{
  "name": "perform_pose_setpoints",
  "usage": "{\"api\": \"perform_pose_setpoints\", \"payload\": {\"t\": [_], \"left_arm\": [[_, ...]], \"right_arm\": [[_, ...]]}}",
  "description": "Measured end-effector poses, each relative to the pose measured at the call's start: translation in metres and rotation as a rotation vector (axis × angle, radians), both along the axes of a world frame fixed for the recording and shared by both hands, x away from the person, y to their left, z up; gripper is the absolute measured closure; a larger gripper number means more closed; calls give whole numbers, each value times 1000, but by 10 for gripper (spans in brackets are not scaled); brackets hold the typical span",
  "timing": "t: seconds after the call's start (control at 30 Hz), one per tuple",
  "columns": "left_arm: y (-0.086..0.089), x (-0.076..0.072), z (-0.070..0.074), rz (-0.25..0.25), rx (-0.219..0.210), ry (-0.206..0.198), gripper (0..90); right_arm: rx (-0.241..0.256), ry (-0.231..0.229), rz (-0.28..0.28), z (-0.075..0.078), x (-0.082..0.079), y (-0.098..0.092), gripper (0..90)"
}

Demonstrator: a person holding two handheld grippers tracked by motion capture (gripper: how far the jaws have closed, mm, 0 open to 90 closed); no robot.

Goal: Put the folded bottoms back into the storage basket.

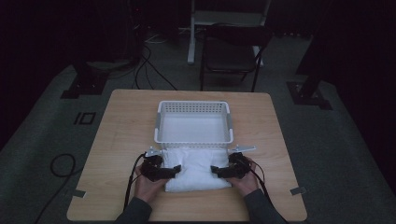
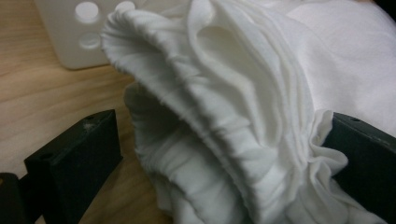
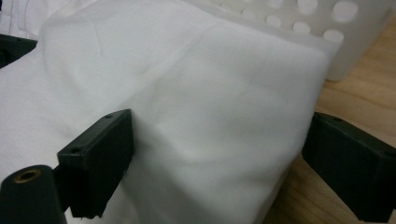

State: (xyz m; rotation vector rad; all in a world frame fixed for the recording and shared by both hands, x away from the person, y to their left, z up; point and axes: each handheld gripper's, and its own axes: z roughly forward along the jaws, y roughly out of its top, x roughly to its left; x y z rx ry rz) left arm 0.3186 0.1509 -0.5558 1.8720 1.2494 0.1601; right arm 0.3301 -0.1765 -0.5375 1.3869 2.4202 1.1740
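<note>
A folded white cloth [image 1: 196, 170] lies on the wooden table [image 1: 121, 126], just in front of a white plastic basket [image 1: 194, 103]. My left gripper [image 1: 176, 169] is at the cloth's left edge and my right gripper [image 1: 214, 169] at its right edge. In the left gripper view the cloth's layered, bunched edge [image 2: 243, 93] sits between the wide-apart jaws of the left gripper [image 2: 219, 126]; it touches the right jaw and stands off the left one. In the right gripper view the right gripper [image 3: 224, 126] is open and straddles a thick fold of cloth [image 3: 210, 84].
The basket looks empty and its perforated wall [image 3: 345, 37] stands right behind the cloth, also as a corner [image 2: 70, 37] in the left gripper view. A dark chair [image 1: 231, 51] stands beyond the table's far edge. Cables lie on the floor at the left.
</note>
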Motion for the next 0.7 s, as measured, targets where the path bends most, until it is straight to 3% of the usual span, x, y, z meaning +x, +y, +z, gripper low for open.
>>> {"api": "perform_pose_setpoints", "payload": {"t": [0.03, 0.23, 0.47, 0.57, 0.7], "left_arm": [[0, 0, 0, 0, 1, -1, 0], [0, 0, -1, -21, -4, -10, 3], [0, 0, 0, -71, -43, 13, 98], [0, 2, 0, -95, -58, 25, 141], [-2, 6, 2, -129, -79, 64, 219]], "right_arm": [[12, 28, -7, -2, 2, -1, 91], [61, 86, 3, -8, 6, -5, 93], [74, 91, 6, -9, 6, -5, 103], [118, 114, 29, -9, 7, -5, 200], [209, 181, 50, -12, 14, -8, 323]]}}
